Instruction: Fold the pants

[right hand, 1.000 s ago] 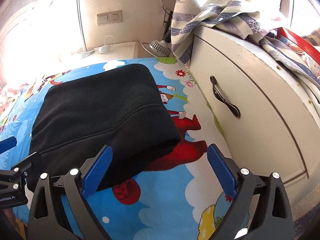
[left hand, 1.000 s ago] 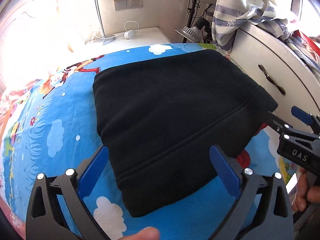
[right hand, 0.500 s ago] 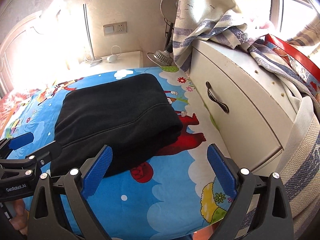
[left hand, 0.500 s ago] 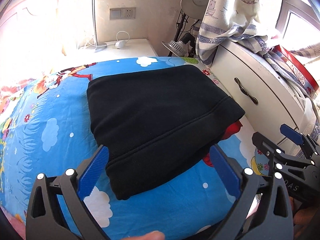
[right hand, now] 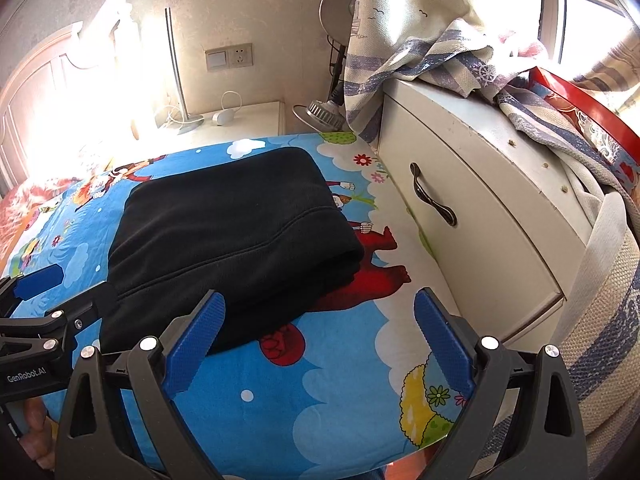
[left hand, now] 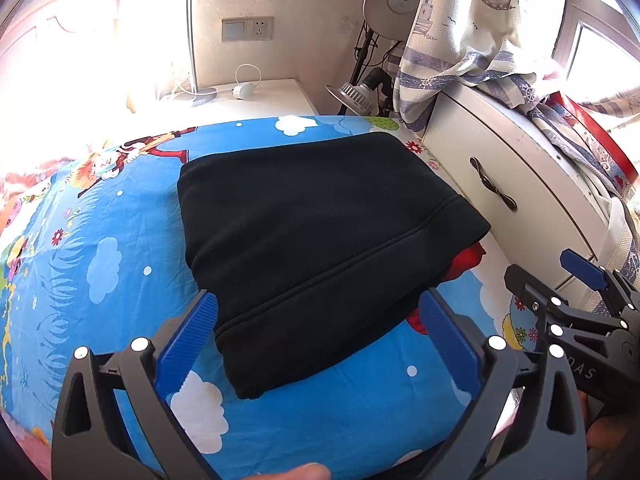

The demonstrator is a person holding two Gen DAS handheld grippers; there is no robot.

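Where pants (left hand: 320,240) lie folded, cartoon bedsheet (left hand: 100,280) beside white dresser (right hand: 480,216); both grippers spread, empty.

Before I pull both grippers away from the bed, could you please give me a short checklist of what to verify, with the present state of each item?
1. Left hand-held gripper open and holding nothing: ok.
2. Right hand-held gripper open and holding nothing: ok.
3. Black pants lie as one compact folded stack on the cartoon bedsheet: ok.
4. No leg or waistband trails out of the stack: ok in both views.
5. Stack lies wholly on the bed, apart from the white cabinet: ok.
6. Layers underneath lie flat and even: cannot tell, hidden by the top layer.
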